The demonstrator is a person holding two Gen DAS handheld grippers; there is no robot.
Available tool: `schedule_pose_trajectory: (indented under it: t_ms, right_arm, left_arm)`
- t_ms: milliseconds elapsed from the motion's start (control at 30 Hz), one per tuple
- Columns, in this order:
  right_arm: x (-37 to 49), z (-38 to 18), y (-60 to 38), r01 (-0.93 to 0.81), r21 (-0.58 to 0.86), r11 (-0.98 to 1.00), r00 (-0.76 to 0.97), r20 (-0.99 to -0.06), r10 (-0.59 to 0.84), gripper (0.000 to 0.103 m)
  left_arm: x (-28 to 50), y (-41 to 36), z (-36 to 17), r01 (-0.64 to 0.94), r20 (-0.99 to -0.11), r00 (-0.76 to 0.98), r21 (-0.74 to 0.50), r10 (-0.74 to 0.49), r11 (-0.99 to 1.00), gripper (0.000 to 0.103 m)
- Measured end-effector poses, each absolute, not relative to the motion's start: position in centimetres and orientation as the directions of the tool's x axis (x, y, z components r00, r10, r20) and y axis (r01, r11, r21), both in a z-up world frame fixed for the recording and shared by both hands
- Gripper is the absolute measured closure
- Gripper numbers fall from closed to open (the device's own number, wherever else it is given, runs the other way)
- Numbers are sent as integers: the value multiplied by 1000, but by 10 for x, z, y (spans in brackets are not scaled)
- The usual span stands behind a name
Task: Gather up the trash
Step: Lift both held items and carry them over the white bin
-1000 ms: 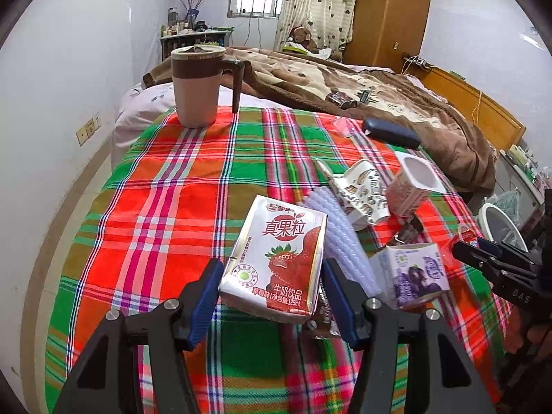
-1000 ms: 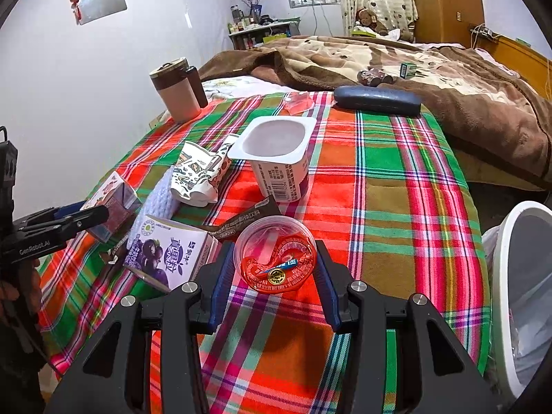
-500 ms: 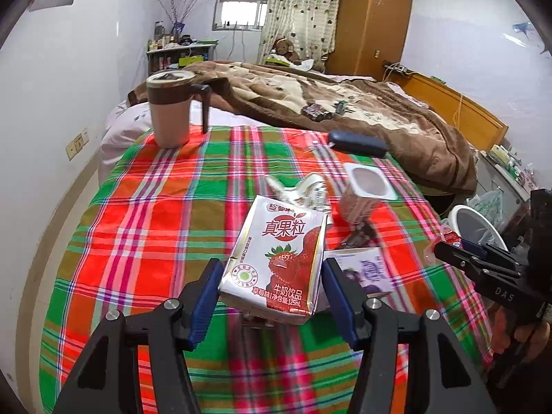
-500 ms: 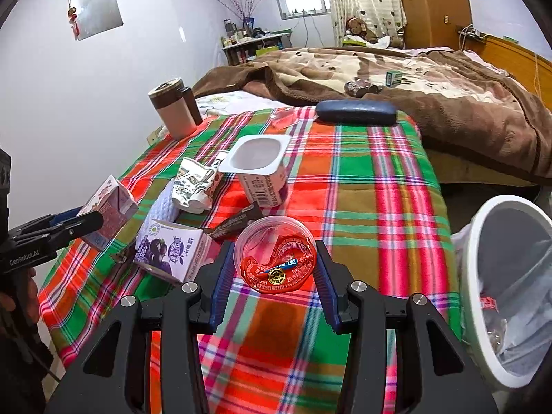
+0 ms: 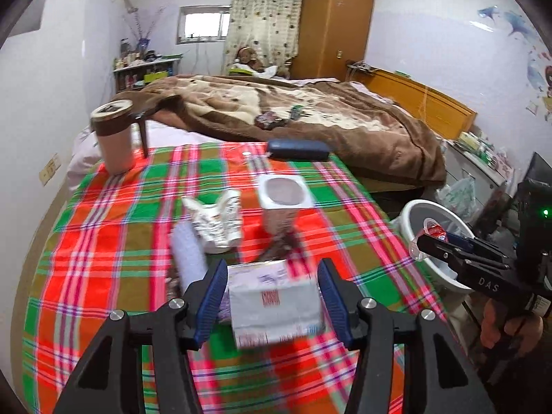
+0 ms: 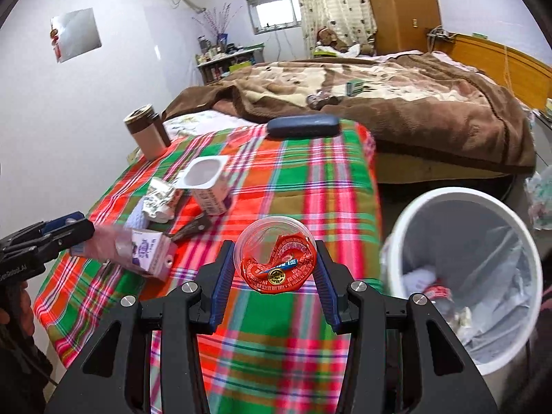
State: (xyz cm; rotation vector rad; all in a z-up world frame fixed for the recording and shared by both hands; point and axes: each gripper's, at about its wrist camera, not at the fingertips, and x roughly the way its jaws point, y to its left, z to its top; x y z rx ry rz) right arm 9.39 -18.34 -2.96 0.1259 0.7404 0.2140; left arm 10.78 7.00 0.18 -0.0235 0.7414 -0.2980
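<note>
Left gripper (image 5: 272,296) level above plaid tabletop's (image 5: 103,241) near edge, jaws clamping milk carton (image 5: 276,305); right gripper (image 6: 274,274) near tabletop's right edge, by bin (image 6: 465,276), gripping clear cup (image 6: 276,258).

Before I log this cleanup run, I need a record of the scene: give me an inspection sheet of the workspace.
Surface: plaid tablecloth on table beside bed.
Job's things: milk carton in left gripper; clear plastic cup with red wrapper in right gripper; white trash bin on the floor, partly filled.
Clutter: yogurt cup, crumpled paper cup, purple carton, brown mug, blue case.
Grippers: both gripping items.
Cables: nothing seen.
Surroundings: bed, wardrobe.
</note>
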Motion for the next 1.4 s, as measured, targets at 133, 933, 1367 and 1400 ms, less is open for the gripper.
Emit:
schedule_pose_trajectory:
  t_ms: [133,933,1367,1400]
  right_arm:
    - [90,-29,-199,-120,196,973,724,-654,221,57]
    - [76,-29,-196,-164,228,960,721,-636,274,57]
    - [72,-26,-200,-162,242,957,730,-623,281,57]
    - [72,-26,-200,-162,243,956,731,-621,282,57]
  left_arm:
    - [113,56,-5,262,-675,682,-131,-280,956,48]
    - [65,55,-63,169,-791,577,-126,-201,978,28]
    - [61,52,-59,152,-788,590,-105,-175,983,46]
    - [62,51,-57,152,-786,593,-105,-176,983,46]
